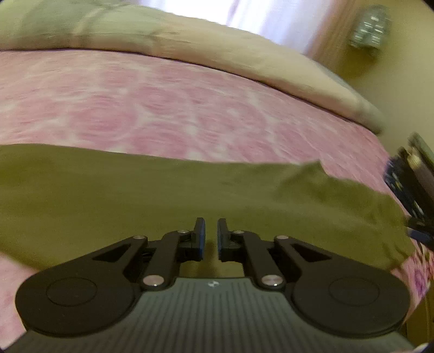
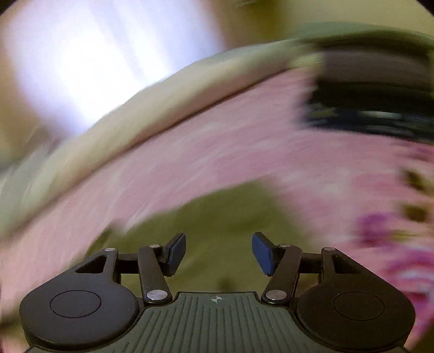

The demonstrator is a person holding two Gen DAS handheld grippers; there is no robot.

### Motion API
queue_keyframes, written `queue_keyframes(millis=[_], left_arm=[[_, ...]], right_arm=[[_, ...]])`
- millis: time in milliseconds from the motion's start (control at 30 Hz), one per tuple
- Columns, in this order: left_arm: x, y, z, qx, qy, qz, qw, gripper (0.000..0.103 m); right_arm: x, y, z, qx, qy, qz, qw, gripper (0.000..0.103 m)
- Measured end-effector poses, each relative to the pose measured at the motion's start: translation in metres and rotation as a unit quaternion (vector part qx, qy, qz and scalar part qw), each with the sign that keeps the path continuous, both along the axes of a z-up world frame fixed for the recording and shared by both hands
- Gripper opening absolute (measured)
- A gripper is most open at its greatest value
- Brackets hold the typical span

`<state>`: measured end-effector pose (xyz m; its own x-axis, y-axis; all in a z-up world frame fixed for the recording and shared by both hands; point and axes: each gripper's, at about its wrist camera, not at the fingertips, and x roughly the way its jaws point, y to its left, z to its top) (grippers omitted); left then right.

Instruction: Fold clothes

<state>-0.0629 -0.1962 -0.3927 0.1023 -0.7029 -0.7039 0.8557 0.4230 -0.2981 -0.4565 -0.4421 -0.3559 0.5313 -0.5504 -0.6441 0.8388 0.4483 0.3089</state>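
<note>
An olive-green garment (image 1: 162, 195) lies spread flat on the pink patterned bedspread (image 1: 176, 108). My left gripper (image 1: 211, 236) hovers over the garment's near part, its jaws a narrow gap apart and holding nothing. In the left wrist view the right gripper (image 1: 412, 190) shows at the right edge, beside the garment's right corner. In the blurred right wrist view my right gripper (image 2: 219, 251) is open and empty above a pointed end of the garment (image 2: 217, 217).
A beige pillow or duvet (image 1: 217, 46) runs along the far side of the bed. A bright curtained window (image 1: 271, 19) is behind it. A dark object (image 2: 374, 108) lies on the bed at the right of the right wrist view.
</note>
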Motion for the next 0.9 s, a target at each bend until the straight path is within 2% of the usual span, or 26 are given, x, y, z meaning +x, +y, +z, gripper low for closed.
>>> queue_keyframes(millis=[33,133,200,233,267,300,367,400,433,467,500,567,633,700,767,800,867,900], left_arm=[[0.006,0.003,-0.005,-0.005,-0.004,-0.003,1.0000,0.010],[0.047,0.032,-0.017,-0.012,-0.021,0.025,0.9994,0.003],[0.079,0.054,-0.022,-0.014,-0.034,0.055,0.9978,0.003],[0.098,0.068,-0.020,-0.010,-0.043,0.086,0.9953,0.003],[0.116,0.079,-0.018,-0.005,-0.052,0.119,0.9915,0.002],[0.134,0.091,-0.016,-0.001,-0.059,0.157,0.9859,0.002],[0.162,0.107,-0.009,0.014,-0.084,0.242,0.9665,0.005],[0.168,0.108,-0.005,0.019,-0.097,0.264,0.9594,0.005],[0.170,0.106,0.001,0.007,-0.098,0.265,0.9591,0.005],[0.166,0.099,0.004,-0.017,-0.092,0.244,0.9652,0.006],[0.159,0.089,0.007,-0.043,-0.087,0.214,0.9720,0.006],[0.141,0.063,0.003,-0.067,-0.080,0.133,0.9857,0.009],[0.123,0.037,-0.013,-0.052,-0.081,0.063,0.9934,0.011],[0.113,0.025,-0.027,-0.034,-0.101,0.028,0.9939,0.011],[0.114,0.033,-0.025,-0.043,-0.125,0.028,0.9908,0.013],[0.116,0.045,-0.019,-0.046,-0.131,0.048,0.9892,0.013],[0.121,0.068,-0.007,-0.052,-0.141,0.087,0.9848,0.011],[0.121,0.084,0.000,-0.058,-0.144,0.106,0.9822,0.011]], right_arm=[[0.011,0.004,-0.011,-0.008,0.022,0.020,1.000,0.058],[0.015,0.005,-0.042,-0.029,0.094,0.004,0.995,0.058],[-0.014,-0.003,-0.044,-0.025,0.065,-0.035,0.997,0.058],[-0.027,-0.007,-0.043,-0.020,0.050,-0.050,0.997,0.058],[-0.036,-0.010,-0.039,-0.011,0.039,-0.053,0.998,0.052],[-0.038,-0.010,-0.033,-0.012,0.034,-0.049,0.998,0.052],[-0.030,-0.011,-0.018,-0.038,0.038,-0.042,0.998,0.052],[-0.027,-0.012,-0.010,-0.051,0.040,-0.038,0.997,0.052],[-0.021,-0.011,-0.004,-0.068,0.034,-0.029,0.997,0.052],[-0.013,-0.011,-0.002,-0.085,0.027,-0.015,0.996,0.052],[-0.003,-0.014,-0.004,-0.098,0.030,-0.002,0.995,0.052],[0.015,-0.021,-0.011,-0.121,0.042,0.021,0.992,0.052],[0.029,-0.037,-0.030,-0.136,0.077,0.033,0.987,0.052],[0.028,-0.048,-0.043,-0.133,0.110,0.020,0.985,0.052],[0.014,-0.051,-0.047,-0.126,0.098,0.003,0.987,0.052],[0.006,-0.045,-0.043,-0.127,0.089,-0.011,0.988,0.052],[-0.007,-0.030,-0.034,-0.139,0.098,-0.042,0.985,0.052],[-0.012,-0.019,-0.028,-0.142,0.093,-0.041,0.985,0.052]])
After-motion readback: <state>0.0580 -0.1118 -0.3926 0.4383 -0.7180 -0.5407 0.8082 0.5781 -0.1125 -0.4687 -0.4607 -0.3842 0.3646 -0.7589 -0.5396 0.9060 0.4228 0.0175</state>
